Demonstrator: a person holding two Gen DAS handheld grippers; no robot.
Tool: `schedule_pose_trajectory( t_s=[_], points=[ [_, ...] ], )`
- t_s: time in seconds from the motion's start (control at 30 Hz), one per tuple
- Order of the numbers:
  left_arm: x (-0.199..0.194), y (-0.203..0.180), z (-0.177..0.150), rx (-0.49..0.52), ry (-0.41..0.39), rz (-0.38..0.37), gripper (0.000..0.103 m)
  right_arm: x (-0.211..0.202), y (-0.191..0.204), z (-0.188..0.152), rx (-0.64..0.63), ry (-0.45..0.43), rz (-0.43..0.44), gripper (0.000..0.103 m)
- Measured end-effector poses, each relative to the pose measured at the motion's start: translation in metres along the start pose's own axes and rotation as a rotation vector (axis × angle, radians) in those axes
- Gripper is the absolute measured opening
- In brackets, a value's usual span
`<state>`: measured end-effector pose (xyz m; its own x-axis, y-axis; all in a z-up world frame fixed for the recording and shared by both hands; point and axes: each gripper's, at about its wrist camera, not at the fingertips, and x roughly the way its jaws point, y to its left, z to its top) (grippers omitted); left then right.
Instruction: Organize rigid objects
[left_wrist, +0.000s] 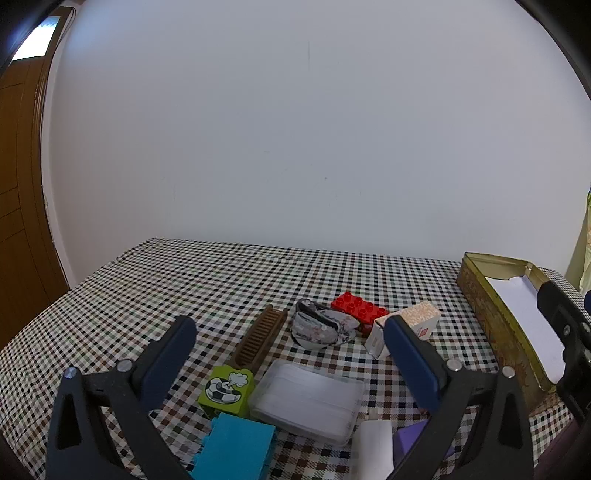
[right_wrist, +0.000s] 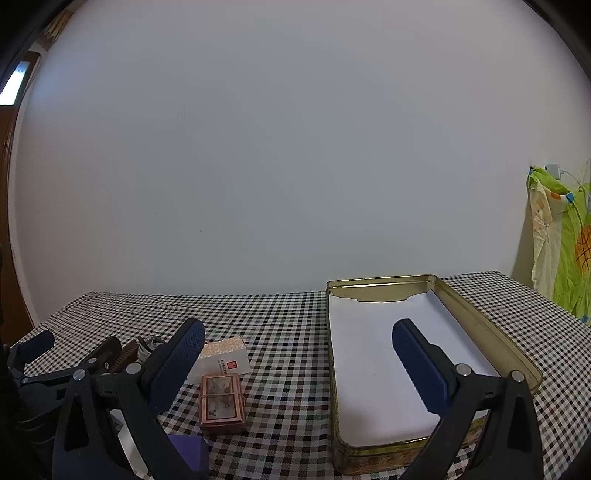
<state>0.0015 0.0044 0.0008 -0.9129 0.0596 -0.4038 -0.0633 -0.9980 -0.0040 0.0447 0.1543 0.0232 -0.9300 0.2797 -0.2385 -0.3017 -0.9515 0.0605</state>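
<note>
Left gripper (left_wrist: 290, 339): jaws spread wide, nothing between the pads — it hangs above the near-left part of the table, pointing down at the cluster of loose things.

Right gripper (right_wrist: 298, 345): jaws likewise wide apart and empty; its right finger shows over the tin's white lining, its left finger over bare cloth.

Tin (right_wrist: 491, 328): open, gold-rimmed, lined with white paper, nothing in it yet. It sits toward the right edge of the checked tablecloth (right_wrist: 288, 332), long axis running from the near edge to the far edge.

Loose things: all lie left of the tin — green football block (left_wrist: 226, 391), blue block (left_wrist: 236, 446), clear flat case (left_wrist: 308, 400), brown comb (left_wrist: 260, 336), red brick (left_wrist: 358, 310), grey pouch (left_wrist: 321, 326), white carton (left_wrist: 406, 325), and a small copper-coloured box (right_wrist: 222, 402).

Key relation: the clear flat case and the green football block sit straight ahead of the left jaws, just below them; the copper-coloured box lies left of the right jaws' centre line, near the left finger.

Nearer hand: left for the blocks, case and comb; right for the copper-coloured box and the carton, I judge.

Long axes: the comb runs near-to-far, slightly slanted; the clear flat case lies slanted too, so a grip across its short side looks likeliest.

Progress: sorting appears barely begun — the tin holds nothing.
</note>
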Motion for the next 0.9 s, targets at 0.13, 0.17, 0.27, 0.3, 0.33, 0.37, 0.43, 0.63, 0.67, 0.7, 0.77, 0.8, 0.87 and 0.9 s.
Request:
schedule_pose_trajectory(
  t_s=[0.13, 0.17, 0.27, 0.3, 0.33, 0.37, 0.43, 0.63, 0.67, 0.7, 0.77, 0.8, 0.87, 0.9],
  points=[
    [0.001, 0.000, 0.000, -0.001, 0.001, 0.000, 0.103, 0.000, 0.000, -0.001, -0.005, 0.000, 0.002, 0.102],
    [0.000, 0.000, 0.000, -0.001, 0.001, -0.001, 0.103, 0.000, 0.003, -0.001, -0.006, 0.000, -0.001, 0.102],
    [0.001, 0.000, 0.000, -0.001, 0.002, -0.001, 0.103, 0.000, 0.004, -0.001, -0.009, 0.001, -0.002, 0.102],
    [0.001, 0.000, 0.000, -0.001, 0.002, 0.000, 0.103, 0.000, 0.007, -0.001, -0.008, 0.000, -0.005, 0.102],
    [0.001, 0.000, 0.000, -0.002, 0.003, 0.000, 0.103, 0.000, 0.008, -0.001, -0.008, 0.000, -0.005, 0.102],
    [0.001, 0.000, 0.000, -0.002, 0.003, 0.000, 0.103, 0.000, 0.008, -0.001, -0.008, 0.000, -0.006, 0.102],
    [0.001, 0.001, 0.000, -0.004, 0.005, 0.001, 0.103, 0.001, 0.010, -0.001, -0.007, 0.004, -0.006, 0.102],
    [0.005, 0.003, 0.000, -0.018, 0.018, 0.007, 0.103, 0.003, 0.011, 0.000, -0.014, 0.007, 0.004, 0.102],
    [0.005, 0.003, 0.000, -0.019, 0.020, 0.007, 0.103, 0.003, 0.011, 0.000, -0.013, 0.007, 0.005, 0.102],
    [0.005, 0.003, 0.000, -0.019, 0.021, 0.006, 0.103, 0.003, 0.011, -0.001, -0.012, 0.008, 0.005, 0.102],
    [0.006, 0.003, 0.000, -0.018, 0.021, 0.006, 0.103, 0.004, 0.010, -0.001, -0.007, 0.009, 0.006, 0.102],
    [0.006, 0.003, -0.001, -0.017, 0.020, 0.006, 0.103, 0.001, 0.009, -0.002, -0.007, 0.008, 0.010, 0.102],
    [0.006, 0.003, -0.001, -0.017, 0.020, 0.006, 0.103, 0.003, 0.009, -0.001, -0.005, 0.009, 0.011, 0.102],
    [0.006, 0.003, -0.001, -0.017, 0.021, 0.007, 0.103, 0.003, 0.009, -0.001, -0.005, 0.011, 0.014, 0.102]
  ],
)
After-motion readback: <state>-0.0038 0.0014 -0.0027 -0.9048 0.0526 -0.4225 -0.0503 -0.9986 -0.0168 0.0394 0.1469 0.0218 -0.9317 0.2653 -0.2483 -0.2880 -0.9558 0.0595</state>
